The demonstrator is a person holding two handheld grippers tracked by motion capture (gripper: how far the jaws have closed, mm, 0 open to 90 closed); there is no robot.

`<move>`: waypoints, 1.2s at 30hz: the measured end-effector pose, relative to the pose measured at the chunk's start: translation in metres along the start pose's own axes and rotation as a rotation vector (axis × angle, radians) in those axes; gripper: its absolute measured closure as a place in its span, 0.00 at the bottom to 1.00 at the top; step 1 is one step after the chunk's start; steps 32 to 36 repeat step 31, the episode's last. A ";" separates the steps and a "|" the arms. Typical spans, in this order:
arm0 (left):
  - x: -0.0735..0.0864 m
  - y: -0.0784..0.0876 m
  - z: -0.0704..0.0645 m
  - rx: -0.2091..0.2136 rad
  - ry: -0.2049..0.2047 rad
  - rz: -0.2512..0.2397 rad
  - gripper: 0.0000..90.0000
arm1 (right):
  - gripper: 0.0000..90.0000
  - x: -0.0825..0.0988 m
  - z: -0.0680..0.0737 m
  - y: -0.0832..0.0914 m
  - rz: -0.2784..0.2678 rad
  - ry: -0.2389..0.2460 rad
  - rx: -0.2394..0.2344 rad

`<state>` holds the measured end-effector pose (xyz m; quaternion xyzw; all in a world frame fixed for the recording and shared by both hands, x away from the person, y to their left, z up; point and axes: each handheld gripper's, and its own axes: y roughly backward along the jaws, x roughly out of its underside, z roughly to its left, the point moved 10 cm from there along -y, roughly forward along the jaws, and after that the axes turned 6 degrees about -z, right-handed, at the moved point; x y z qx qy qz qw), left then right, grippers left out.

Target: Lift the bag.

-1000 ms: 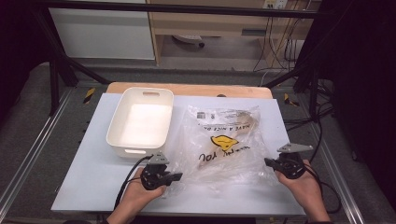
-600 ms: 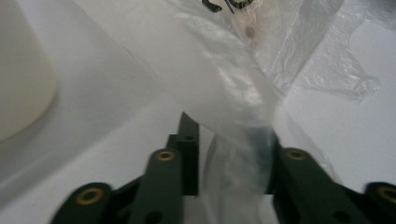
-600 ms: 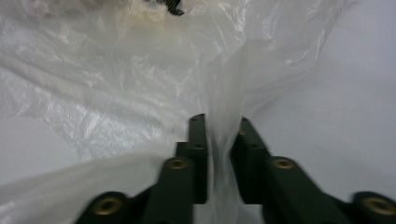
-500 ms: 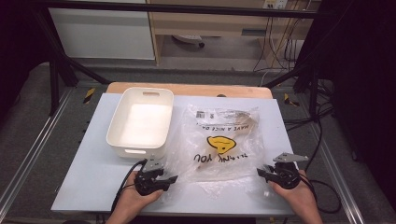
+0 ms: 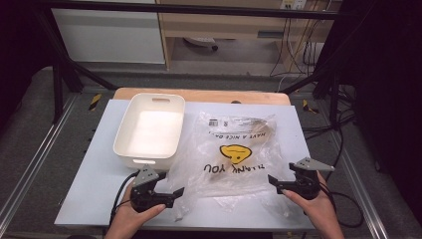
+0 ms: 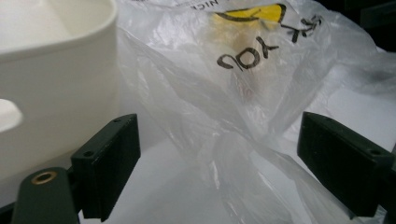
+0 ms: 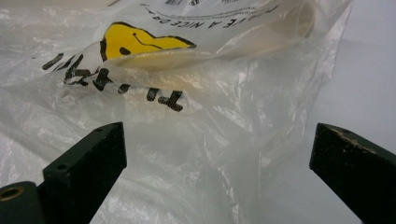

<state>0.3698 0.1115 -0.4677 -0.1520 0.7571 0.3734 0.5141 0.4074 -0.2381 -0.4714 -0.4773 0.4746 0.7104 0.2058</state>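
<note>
A clear plastic bag printed with a yellow smiley and black lettering lies flat on the white table. My left gripper sits at the bag's near left corner. Its jaws have just been opening and stand wide. In the left gripper view a twisted strip of the bag lies loose between them. My right gripper is at the bag's near right edge, and its jaws have also just been opening. The film runs loosely between those jaws, and no pad presses on it.
A white rectangular tub stands empty just left of the bag, and its wall is close to my left gripper. A wooden board edges the table's far side. Metal rails flank the table, and cables hang at the right.
Both grippers went from shut on the bag's near corners to open and let go. The bag sank and spread flat. The left hand drew back toward the near edge.
</note>
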 end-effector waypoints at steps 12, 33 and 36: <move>-0.022 0.022 0.010 -0.047 0.025 -0.135 0.14 | 0.05 -0.015 -0.002 -0.001 -0.053 -0.014 0.025; -0.060 0.025 0.049 -0.177 0.001 -0.242 0.09 | 0.04 -0.006 -0.003 -0.009 -0.034 -0.026 0.049; -0.060 0.025 0.049 -0.177 0.001 -0.242 0.09 | 0.04 -0.006 -0.003 -0.009 -0.034 -0.026 0.049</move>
